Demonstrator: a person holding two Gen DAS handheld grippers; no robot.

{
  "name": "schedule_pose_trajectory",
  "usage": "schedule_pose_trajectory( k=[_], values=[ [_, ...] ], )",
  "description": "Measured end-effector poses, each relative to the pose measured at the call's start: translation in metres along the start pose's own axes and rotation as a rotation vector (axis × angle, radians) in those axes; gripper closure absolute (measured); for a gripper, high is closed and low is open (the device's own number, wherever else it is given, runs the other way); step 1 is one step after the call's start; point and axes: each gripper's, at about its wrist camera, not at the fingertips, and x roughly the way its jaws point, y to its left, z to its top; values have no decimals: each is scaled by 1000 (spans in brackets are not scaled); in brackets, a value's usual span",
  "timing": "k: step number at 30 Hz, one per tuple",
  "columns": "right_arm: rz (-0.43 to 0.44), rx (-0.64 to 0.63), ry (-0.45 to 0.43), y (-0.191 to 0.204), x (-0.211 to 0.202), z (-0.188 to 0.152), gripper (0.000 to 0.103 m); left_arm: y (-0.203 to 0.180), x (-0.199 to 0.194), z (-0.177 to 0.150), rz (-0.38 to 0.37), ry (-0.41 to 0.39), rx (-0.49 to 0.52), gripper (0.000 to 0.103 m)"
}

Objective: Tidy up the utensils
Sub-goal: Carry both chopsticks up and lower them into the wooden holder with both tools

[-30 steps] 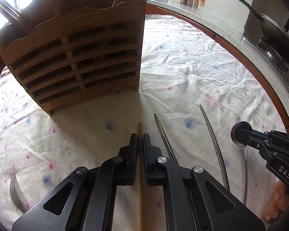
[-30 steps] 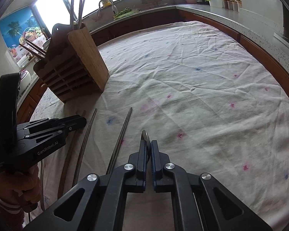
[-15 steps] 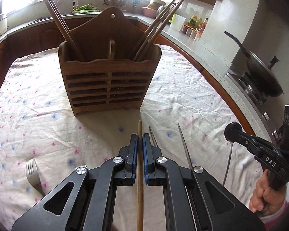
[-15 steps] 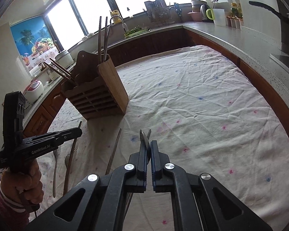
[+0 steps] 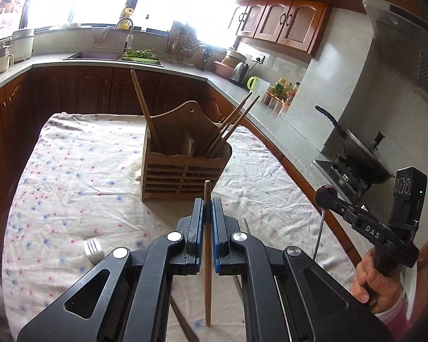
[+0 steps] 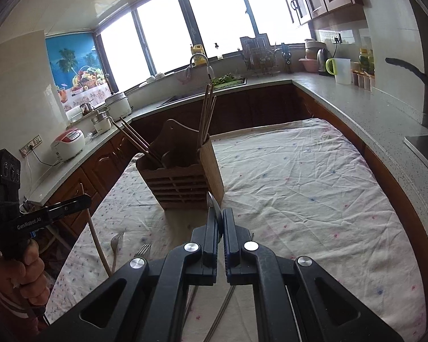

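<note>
Chopstick (image 5: pixel 207 256) is up off the table, pinched in the left gripper (image 5: pixel 207 208) jaws; spoon (image 6: pixel 214 208) likewise lifted, clamped by the right gripper (image 6: pixel 221 219). Both now face the holder (image 5: pixel 182 171), ready to drop in.

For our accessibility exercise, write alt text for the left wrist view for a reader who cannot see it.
The left gripper has its jaws shut on a wooden chopstick, held above a floral tablecloth and aimed toward a wooden utensil holder that already contains chopsticks. A fork lies on the cloth; the right gripper holds a metal utensil.
</note>
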Motion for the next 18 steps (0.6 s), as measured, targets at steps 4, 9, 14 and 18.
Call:
schedule_pose_trajectory(
  k=[4, 9, 14, 18],
  values=[
    [3, -28, -32, 11, -3, 11, 100, 5, -13, 5, 0, -32, -9, 99],
    [14, -44, -62, 20, -2, 19, 100, 9, -20, 8, -6, -51, -25, 99],
    [24, -43, -94, 22, 5, 27, 100, 11, -28, 17, -8, -87, -33, 99],
    [23, -46, -115, 26, 16, 35, 100, 13, -33, 30, -4, -135, -39, 99]
  ],
)
